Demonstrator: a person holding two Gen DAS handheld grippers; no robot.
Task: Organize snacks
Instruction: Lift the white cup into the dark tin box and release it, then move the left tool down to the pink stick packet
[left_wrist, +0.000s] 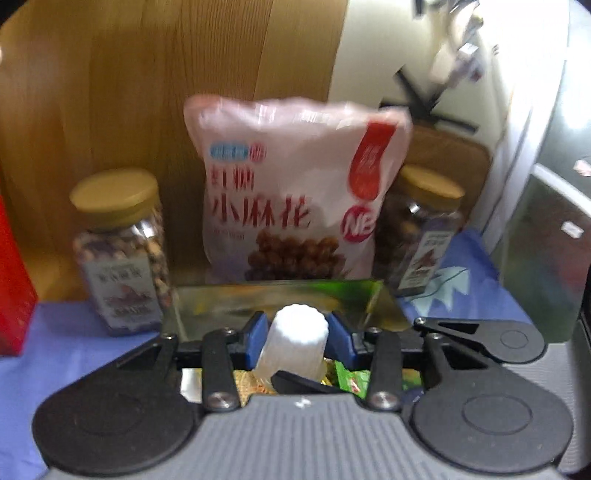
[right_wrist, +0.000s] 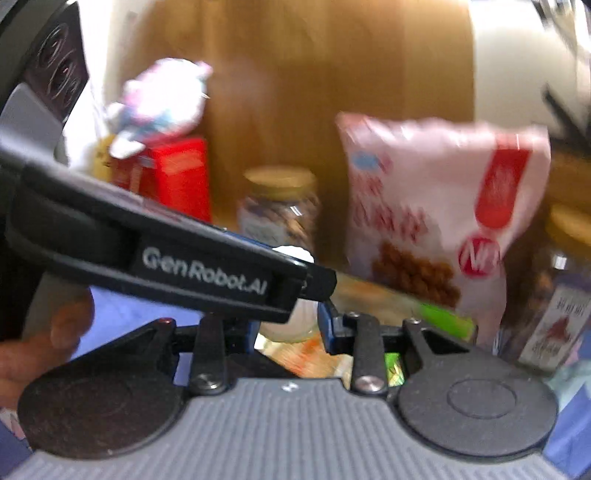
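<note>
A snack bag (left_wrist: 291, 192) stands between two jars (left_wrist: 122, 251) (left_wrist: 424, 229), before a wooden panel (left_wrist: 166, 74).

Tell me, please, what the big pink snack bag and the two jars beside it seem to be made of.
The pink bag looks like glossy plastic film: light glares off it and its top edge is crinkled. The left jar and the right jar seem clear plastic, possibly glass, since the snacks show through; their tan lids look matte, probably plastic.
</note>
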